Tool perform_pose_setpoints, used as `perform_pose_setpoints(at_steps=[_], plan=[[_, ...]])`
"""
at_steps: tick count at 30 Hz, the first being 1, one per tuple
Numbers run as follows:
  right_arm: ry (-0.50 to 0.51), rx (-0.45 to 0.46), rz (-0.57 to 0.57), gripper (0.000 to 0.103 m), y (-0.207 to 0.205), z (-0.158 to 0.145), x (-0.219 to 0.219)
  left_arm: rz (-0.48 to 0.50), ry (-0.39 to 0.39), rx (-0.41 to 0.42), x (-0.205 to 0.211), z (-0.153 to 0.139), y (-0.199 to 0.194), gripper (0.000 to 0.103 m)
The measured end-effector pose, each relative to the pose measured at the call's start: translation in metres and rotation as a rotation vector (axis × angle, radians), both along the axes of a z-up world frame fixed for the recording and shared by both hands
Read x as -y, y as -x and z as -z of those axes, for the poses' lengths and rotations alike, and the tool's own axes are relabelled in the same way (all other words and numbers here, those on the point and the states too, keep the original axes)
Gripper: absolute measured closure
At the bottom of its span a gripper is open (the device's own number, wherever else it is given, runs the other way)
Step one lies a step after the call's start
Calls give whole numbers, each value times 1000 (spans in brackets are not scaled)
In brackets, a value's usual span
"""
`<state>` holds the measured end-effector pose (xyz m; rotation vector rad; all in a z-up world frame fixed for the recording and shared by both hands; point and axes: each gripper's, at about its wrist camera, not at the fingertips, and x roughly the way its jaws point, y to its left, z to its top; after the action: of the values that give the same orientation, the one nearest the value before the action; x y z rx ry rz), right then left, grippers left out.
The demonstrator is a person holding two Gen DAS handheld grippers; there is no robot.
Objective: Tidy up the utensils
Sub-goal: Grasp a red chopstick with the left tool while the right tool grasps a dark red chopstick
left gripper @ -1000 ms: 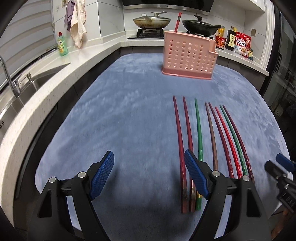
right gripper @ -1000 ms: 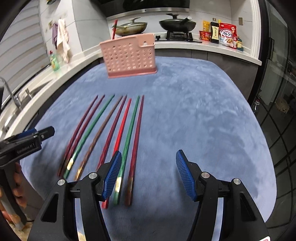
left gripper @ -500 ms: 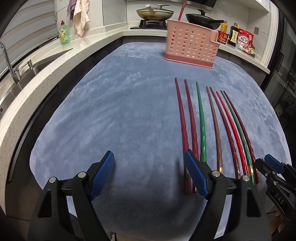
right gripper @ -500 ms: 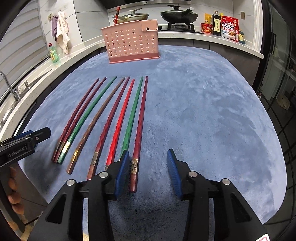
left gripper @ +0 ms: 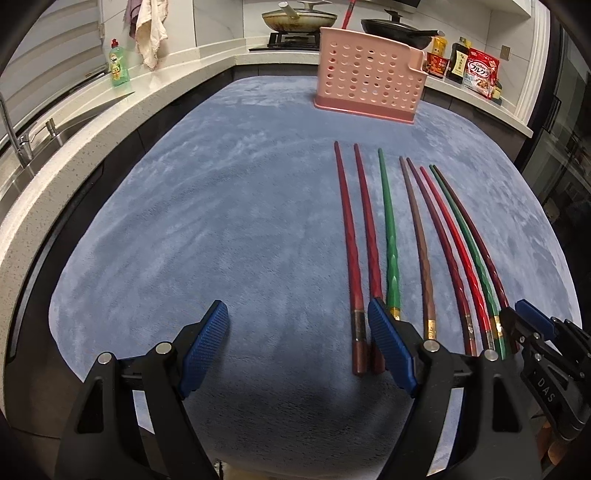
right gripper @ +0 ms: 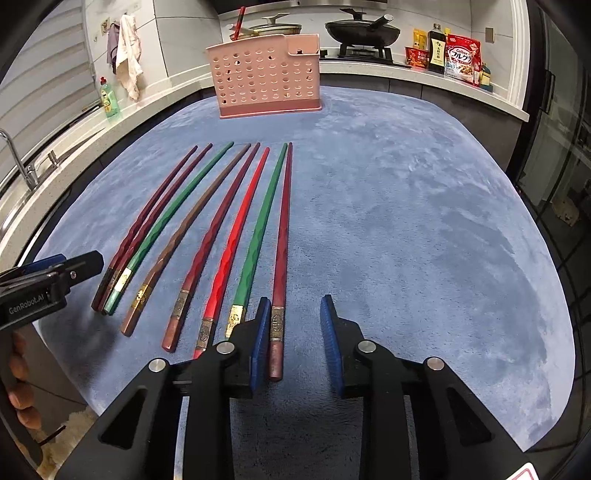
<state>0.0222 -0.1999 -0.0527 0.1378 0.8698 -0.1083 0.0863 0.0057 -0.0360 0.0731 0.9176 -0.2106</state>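
Barely started: eight chopsticks [right gripper: 221,236] lie in a row on the blue mat [right gripper: 424,221], left of centre in the right wrist view, and the pink holder [right gripper: 266,77] at 12 o'clock shows just one red stick [right gripper: 238,22] poking out. Left gripper [left gripper: 297,347] hangs wide apart over bare mat, gripping nothing. Right gripper [right gripper: 293,341] has just been closing around the butt of the rightmost dark-red chopstick [right gripper: 282,236] (the far pad not touching yet), so I'd say all eight are left.
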Motion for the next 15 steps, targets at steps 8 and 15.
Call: perform_pose_setpoints(at_steps=[8,15], plan=[[4,1,-3,79,0,0,0,-8,-12,-31,2,9,-2,29],[5,1,-3,78,0,1,0,-11,-29,-40,2,14,-3,28]])
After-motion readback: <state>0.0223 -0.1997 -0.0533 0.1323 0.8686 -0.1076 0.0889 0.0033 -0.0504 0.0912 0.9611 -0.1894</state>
